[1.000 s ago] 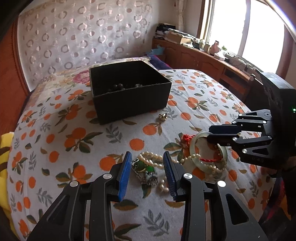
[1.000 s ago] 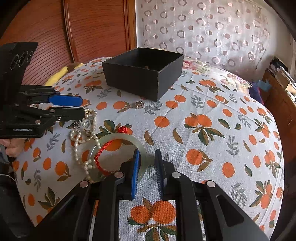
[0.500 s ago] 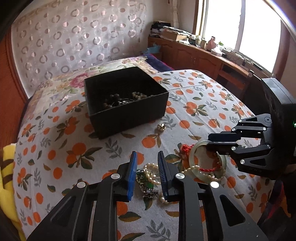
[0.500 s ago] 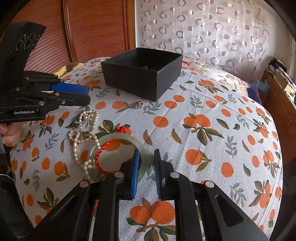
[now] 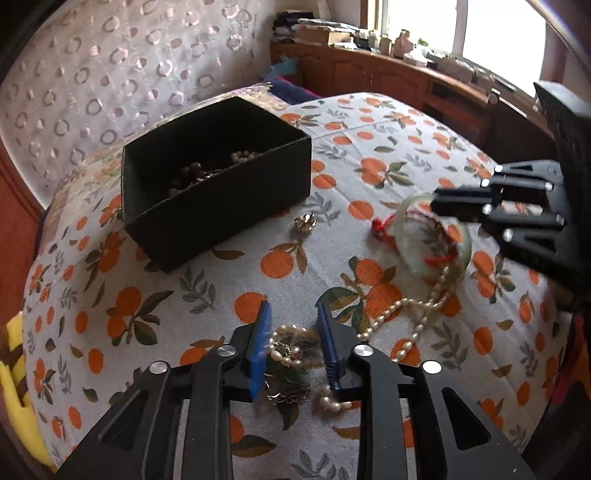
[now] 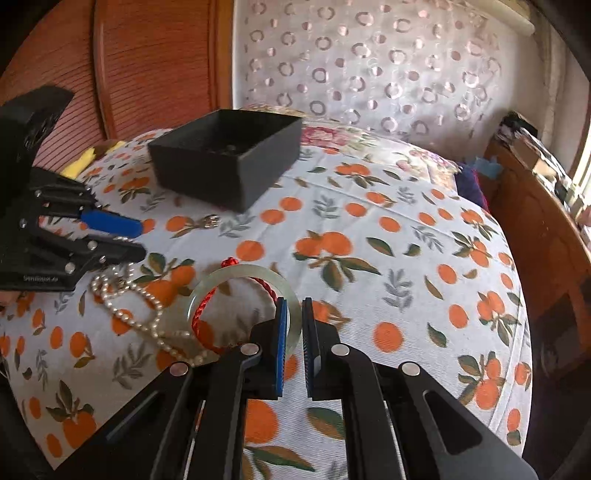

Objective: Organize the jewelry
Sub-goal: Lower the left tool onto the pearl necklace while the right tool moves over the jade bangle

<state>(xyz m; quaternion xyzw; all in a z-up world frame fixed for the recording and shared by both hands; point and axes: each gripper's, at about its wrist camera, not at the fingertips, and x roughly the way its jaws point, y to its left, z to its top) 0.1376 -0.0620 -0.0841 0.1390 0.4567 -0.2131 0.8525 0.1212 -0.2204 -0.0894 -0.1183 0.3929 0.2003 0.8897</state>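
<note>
The left claw hides part of the tangled pearl necklace, jaws just widened around it; the right claw clamps the jade bangle above the orange-print bedspread.

light: daylight, window blown out | shadows: soft | edges: fisheye-bent, dark corners | blur: slight

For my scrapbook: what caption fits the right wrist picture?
Right gripper pinches the green bangle, lifting it tilted off the orange-print cloth, near the black box.
</note>
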